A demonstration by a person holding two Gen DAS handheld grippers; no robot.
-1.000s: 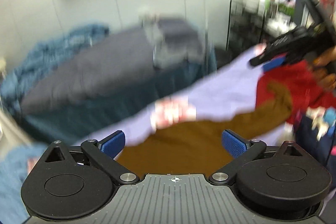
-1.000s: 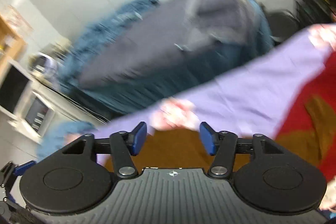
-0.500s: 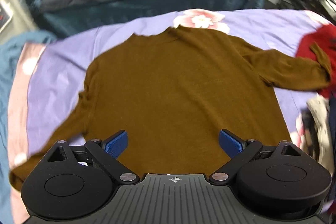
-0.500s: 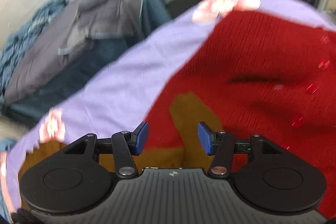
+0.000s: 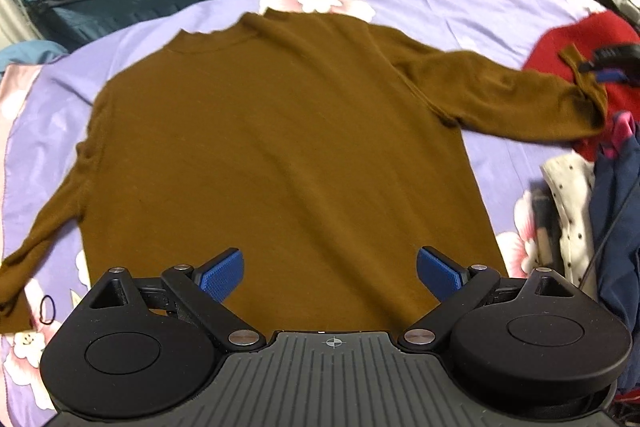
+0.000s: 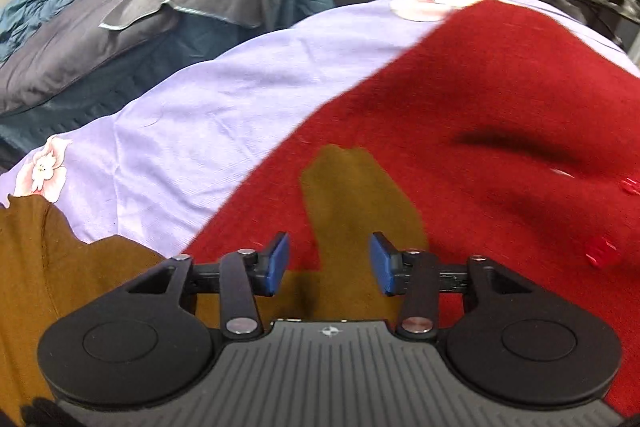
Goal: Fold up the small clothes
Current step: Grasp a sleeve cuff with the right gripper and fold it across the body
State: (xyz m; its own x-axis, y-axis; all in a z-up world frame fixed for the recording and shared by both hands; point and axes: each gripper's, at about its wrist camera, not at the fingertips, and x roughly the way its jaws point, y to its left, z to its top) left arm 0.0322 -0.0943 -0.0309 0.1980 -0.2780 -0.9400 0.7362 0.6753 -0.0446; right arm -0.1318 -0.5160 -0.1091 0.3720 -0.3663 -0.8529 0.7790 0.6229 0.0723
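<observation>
Brown sweater [image 5: 280, 131] laid flat, unfolded; left tongs [image 5: 330, 269] apart above hem, right tongs [image 6: 329, 263] closing around cuff [image 6: 352, 195], not yet clamped.

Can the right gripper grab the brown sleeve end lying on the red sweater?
Probably yes. The sleeve cuff lies bare on the red sweater, right between the right hand-held gripper's closing jaws; nothing covers it.

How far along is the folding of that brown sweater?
Done: the brown sweater is spread flat on the lilac sheet, no fold made yet. In hand: the right gripper is closing around the sleeve cuff, which lies on the red garment; its pads are not yet on it. The left gripper hovers open over the hem. Left: every fold.
</observation>
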